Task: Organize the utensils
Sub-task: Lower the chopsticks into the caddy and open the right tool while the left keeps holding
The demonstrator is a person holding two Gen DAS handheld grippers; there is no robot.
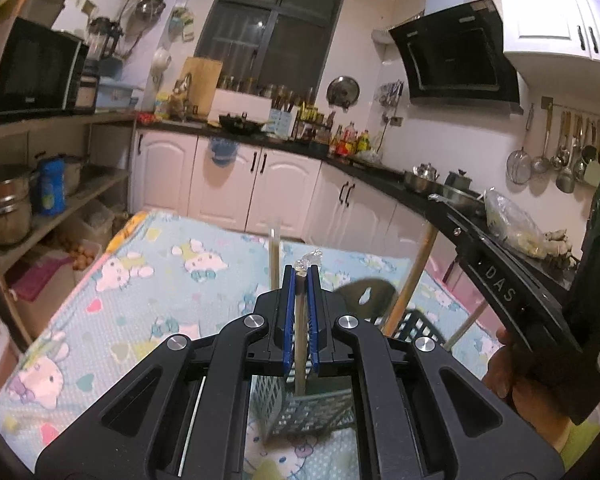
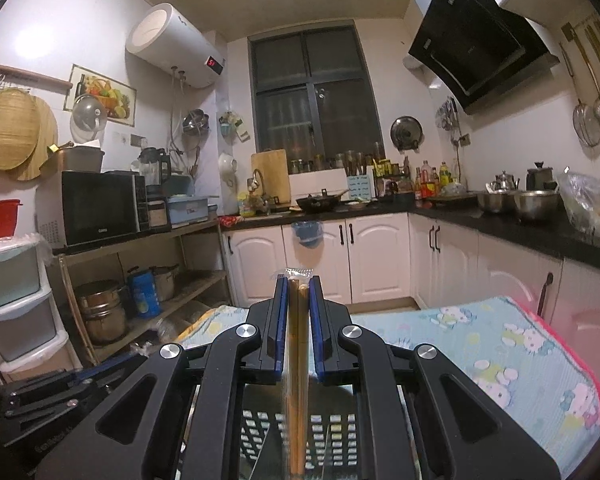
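Observation:
My left gripper is shut on a thin wooden stick in a clear wrapper, held upright with its lower end inside a grey perforated utensil basket. More wooden handles and a dark spoon stand in the basket. My right gripper is shut on wrapped wooden chopsticks, held upright over the same basket. The right gripper's body shows at the right of the left wrist view.
The basket stands on a table with a blue cartoon-print cloth. Behind are white cabinets, a black counter with pots and bottles, a shelf with a microwave, and hanging utensils.

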